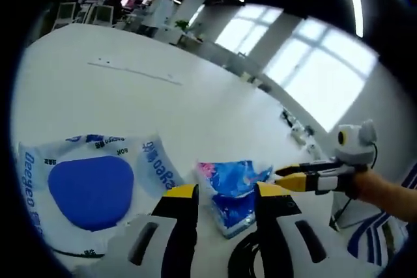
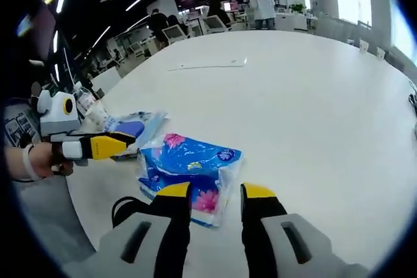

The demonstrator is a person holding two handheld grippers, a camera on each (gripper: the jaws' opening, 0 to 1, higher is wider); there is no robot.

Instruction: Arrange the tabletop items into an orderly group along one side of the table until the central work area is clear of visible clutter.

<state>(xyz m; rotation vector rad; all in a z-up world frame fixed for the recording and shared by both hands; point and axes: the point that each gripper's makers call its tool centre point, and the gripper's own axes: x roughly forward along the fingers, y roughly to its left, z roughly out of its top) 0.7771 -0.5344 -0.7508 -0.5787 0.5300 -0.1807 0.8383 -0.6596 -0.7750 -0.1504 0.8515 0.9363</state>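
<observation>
Setting: open office, large white table (image 2: 313, 96), mostly bare.
Wipes pack (image 1: 91, 183): lies flat, left of the left gripper (image 1: 225, 194).
Tissue pack (image 2: 189, 167): lies between both grippers' parted tips; long axis runs away from the right gripper (image 2: 215, 193).
Left gripper: jaws apart, straddling the near end, not clamped.
Right gripper: jaws apart, pack's near edge between them.
Judgement: both are equally near; either closes straight ahead.

Left hand-held gripper (image 1: 225, 193) jaws parted, right hand-held gripper (image 2: 215, 192) likewise, seemingly level
</observation>
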